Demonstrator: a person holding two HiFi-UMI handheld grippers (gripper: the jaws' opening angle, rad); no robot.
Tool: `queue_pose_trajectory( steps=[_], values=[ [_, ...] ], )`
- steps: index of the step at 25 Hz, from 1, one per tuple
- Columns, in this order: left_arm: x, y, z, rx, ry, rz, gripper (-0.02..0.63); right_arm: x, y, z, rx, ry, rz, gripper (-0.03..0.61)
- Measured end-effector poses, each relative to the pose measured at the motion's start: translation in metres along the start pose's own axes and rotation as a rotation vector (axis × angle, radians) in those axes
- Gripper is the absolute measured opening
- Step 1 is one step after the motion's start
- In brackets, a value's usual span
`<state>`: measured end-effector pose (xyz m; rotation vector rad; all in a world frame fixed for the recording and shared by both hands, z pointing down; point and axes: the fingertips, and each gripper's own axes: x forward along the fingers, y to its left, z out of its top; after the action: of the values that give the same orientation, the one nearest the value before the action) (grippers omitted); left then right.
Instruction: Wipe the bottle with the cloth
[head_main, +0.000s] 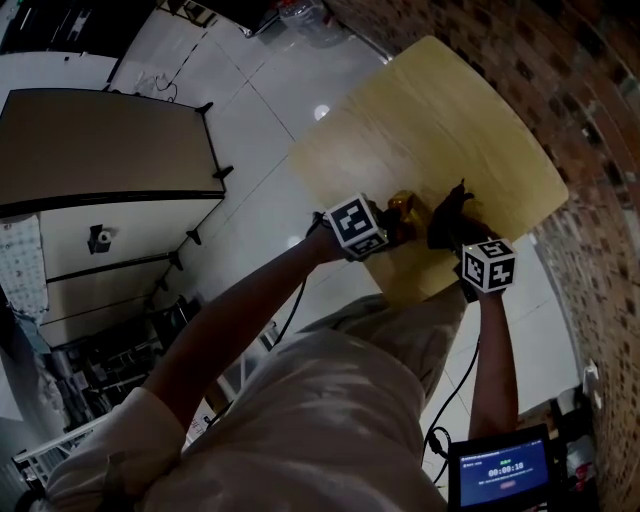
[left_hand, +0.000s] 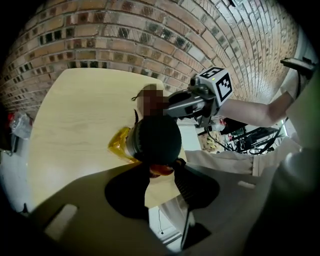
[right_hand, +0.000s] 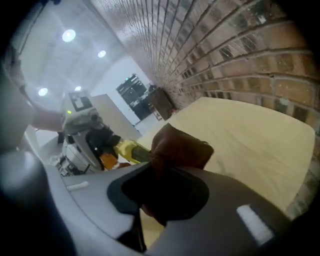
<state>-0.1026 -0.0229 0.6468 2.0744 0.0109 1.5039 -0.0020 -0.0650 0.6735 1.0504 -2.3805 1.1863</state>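
**Bottle in my left gripper, cloth in my right, at the table's near edge**

My left gripper (left_hand: 161, 171) is clamped on the bottle (left_hand: 131, 142). In its own view the black cap fills the space just past the jaws, and the yellow body points away over the pale wooden table (head_main: 480, 130). Something small and orange sits right at the fingertips under the cap. I cannot tell what it is.

My right gripper (right_hand: 161, 167) is clenched on the cloth (right_hand: 181, 146). This is a brown bunch that sticks up out of the jaws, with more of it hanging below them. In the right gripper view the cloth meets the far end of the yellow bottle, with the left gripper behind it holding the other end.

From the head view the two grippers sit close together. The bottle is just right of the left marker cube and the dark cloth stands up next to it. Both are above the table's near edge. I cannot tell whether the bottle rests on the wood.

A brick wall (left_hand: 150, 35) runs behind the table, and a white tiled floor (head_main: 260, 130) lies to its left.
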Motion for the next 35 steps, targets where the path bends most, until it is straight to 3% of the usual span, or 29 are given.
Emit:
queue_pose_trajectory(
  steps=[5,9,11,14,17,25,30,35],
  values=[
    [-0.001,0.000,-0.004,0.069,0.042,0.003,0.173,0.024,0.056,0.001,-0.153,0.060,0.176,0.066],
    [0.002,-0.006,-0.008,0.202,0.075,-0.029,0.172,0.052,0.067,-0.012,-0.204,0.137,0.228,0.066],
    [0.001,-0.005,-0.016,0.251,0.093,-0.055,0.170,0.061,0.059,-0.020,-0.189,0.185,0.230,0.066],
    [0.001,-0.009,-0.017,0.308,0.097,-0.096,0.172,0.077,0.046,-0.043,-0.249,0.301,0.186,0.066],
    [0.005,-0.013,-0.013,0.312,0.103,-0.115,0.172,0.088,0.033,-0.058,-0.289,0.354,0.114,0.066],
    [0.001,-0.012,-0.011,0.265,0.057,-0.067,0.172,0.043,0.022,-0.049,-0.042,0.158,0.023,0.066],
    [0.003,-0.012,-0.006,0.231,-0.042,-0.044,0.172,0.015,0.019,-0.055,0.013,0.112,-0.002,0.066],
    [0.001,-0.007,-0.001,0.272,-0.045,0.045,0.170,0.010,0.019,-0.069,0.032,0.114,-0.023,0.066]
  ],
)
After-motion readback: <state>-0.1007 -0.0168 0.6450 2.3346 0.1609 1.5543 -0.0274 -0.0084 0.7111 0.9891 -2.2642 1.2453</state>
